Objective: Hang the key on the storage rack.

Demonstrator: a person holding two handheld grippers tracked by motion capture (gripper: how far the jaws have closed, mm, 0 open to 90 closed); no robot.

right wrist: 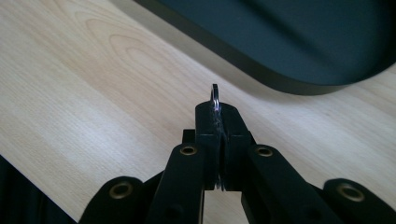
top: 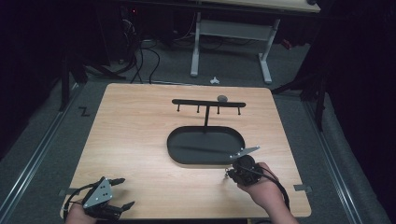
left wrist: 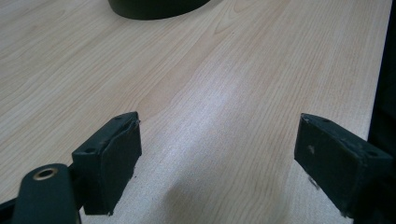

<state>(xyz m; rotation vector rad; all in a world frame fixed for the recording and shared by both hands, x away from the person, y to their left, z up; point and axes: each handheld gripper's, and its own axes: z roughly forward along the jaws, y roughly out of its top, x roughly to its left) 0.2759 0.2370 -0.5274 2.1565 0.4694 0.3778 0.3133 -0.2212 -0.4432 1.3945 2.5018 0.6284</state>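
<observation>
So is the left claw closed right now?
No, the left claw stands wide open, bare wooden table showing between its two pads.

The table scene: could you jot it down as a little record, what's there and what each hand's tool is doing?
surface: wooden table
centre: black oval tray with a hook stand rising from its far edge
on stand's bar: small grey lump, unclear what
left tool: open, holding nothing, near corner
right tool: shut on thin ring, beside tray's near rim
</observation>
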